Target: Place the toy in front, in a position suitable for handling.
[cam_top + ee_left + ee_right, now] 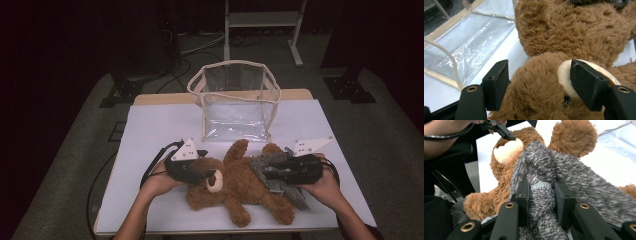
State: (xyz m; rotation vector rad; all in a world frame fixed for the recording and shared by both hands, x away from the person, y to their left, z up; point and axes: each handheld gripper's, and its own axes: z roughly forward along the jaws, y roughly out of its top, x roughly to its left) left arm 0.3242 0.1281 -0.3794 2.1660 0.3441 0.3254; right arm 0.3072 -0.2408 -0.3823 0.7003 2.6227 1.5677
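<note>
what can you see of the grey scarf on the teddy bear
The grey scarf is a fuzzy, mottled grey and white knit. It lies across the brown teddy bear, which lies on the white table in front of a clear bag. In the high view one end trails over the bear's side toward the table edge. The right gripper is shut on a bunched fold of it, while the left gripper clamps the bear's head.
</note>
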